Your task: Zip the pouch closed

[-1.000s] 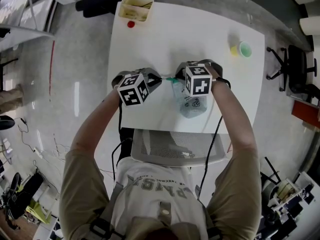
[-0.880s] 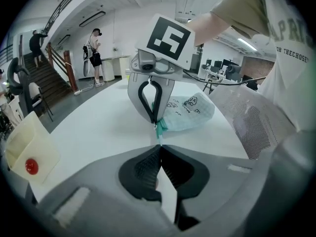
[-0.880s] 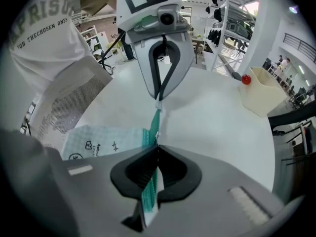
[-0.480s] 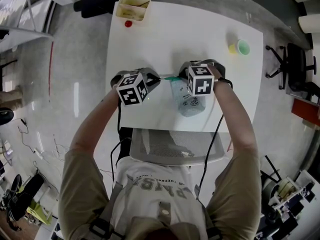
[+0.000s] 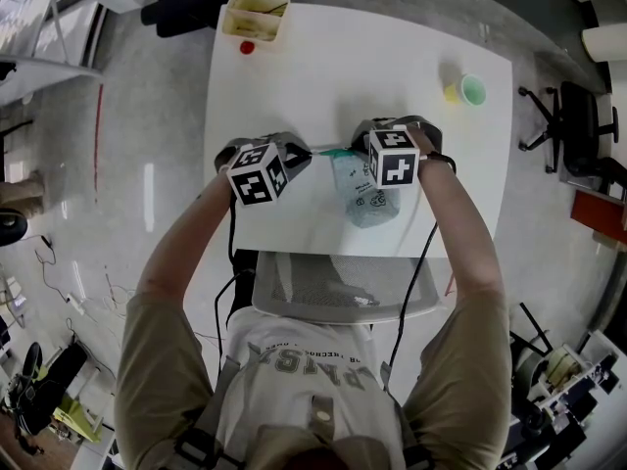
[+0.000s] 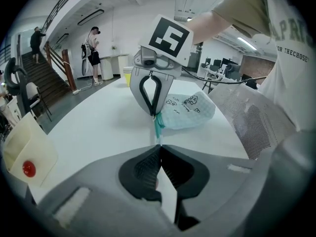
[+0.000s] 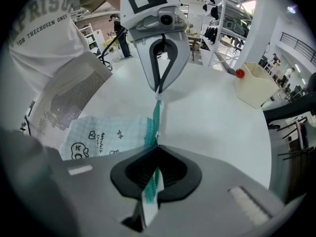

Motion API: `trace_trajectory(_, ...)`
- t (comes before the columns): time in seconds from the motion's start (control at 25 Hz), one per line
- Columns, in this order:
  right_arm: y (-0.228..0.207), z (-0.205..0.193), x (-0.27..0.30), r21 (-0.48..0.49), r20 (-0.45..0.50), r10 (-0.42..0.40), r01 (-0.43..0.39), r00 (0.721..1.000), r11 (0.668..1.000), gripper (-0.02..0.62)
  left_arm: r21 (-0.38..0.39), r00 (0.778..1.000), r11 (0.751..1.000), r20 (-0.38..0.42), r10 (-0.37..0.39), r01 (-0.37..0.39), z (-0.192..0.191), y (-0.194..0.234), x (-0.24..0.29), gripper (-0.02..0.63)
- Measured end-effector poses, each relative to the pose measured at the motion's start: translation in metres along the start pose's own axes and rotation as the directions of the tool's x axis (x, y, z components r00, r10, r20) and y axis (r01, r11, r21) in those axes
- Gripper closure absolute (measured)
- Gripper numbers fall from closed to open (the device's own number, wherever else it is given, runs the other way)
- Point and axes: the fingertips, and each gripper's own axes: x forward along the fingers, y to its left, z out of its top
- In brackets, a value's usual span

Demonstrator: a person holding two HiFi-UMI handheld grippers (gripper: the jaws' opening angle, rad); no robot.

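A pale checked pouch (image 5: 367, 196) with a green zipper strip (image 5: 331, 152) lies near the front edge of the white table (image 5: 392, 57). My left gripper (image 5: 308, 153) is shut on the strip's free end; in the left gripper view a thin white tab shows between the closed jaws of my left gripper (image 6: 159, 151). My right gripper (image 5: 351, 149) is shut on the green zipper strip (image 7: 157, 113) at the pouch's (image 7: 104, 135) mouth. The strip is stretched between the two grippers. Each gripper view shows the other gripper's tip pinching it: the right gripper (image 6: 154, 113) and the left gripper (image 7: 158, 92).
A cream bin (image 5: 257, 15) stands at the table's far left corner, a red ball (image 5: 246, 47) beside it. A yellow and a green cup (image 5: 468, 91) sit at the far right. A mesh chair back (image 5: 333, 287) presses against the near edge.
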Motion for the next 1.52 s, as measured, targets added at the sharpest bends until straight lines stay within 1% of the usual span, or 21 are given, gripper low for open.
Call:
trace_trajectory(0.36, 0.0, -0.004, 0.001, -0.033, -0.024, -0.016, 0.015, 1.0, 0.999, 0.592, 0.003, 1.0, 1.0, -0.007, -0.007, 0.007, 0.001, 0.0, 0.003, 0.595)
trace_trajectory(0.52, 0.001, -0.008, 0.0, -0.056, -0.052, -0.022, 0.019, 0.998, 0.998, 0.592, 0.004, 1.0, 1.0, -0.014, -0.006, 0.006, -0.001, 0.0, 0.003, 0.595)
trace_trajectory(0.64, 0.002, -0.013, -0.001, -0.036, -0.053, -0.018, 0.016, 0.998, 0.999, 0.592, -0.003, 1.0, 1.0, -0.013, -0.004, 0.004, -0.003, 0.001, 0.002, 0.595)
trace_trajectory(0.84, 0.002, -0.018, -0.001, -0.029, -0.058, -0.022, 0.02, 0.998, 0.999, 0.592, -0.006, 1.0, 1.0, -0.013, -0.003, 0.002, -0.004, 0.001, 0.001, 0.595)
trace_trajectory(1.0, 0.002, -0.018, -0.002, -0.039, -0.065, -0.027, 0.024, 0.998, 0.999, 0.592, -0.013, 1.0, 1.0, -0.01, -0.006, 0.006, -0.004, 0.001, 0.001, 0.595)
trace_trajectory(1.16, 0.004, -0.022, -0.003, -0.063, -0.087, -0.032, 0.026, 0.996, 0.998, 0.592, -0.01, 1.0, 1.0, -0.024, -0.009, 0.009, -0.01, -0.002, 0.0, 0.595)
trace_trajectory(1.52, 0.009, -0.034, -0.005, -0.028, -0.098, -0.022, 0.02, 0.995, 0.999, 0.592, -0.013, 0.999, 1.0, -0.035, -0.007, 0.007, -0.016, -0.001, -0.002, 0.595)
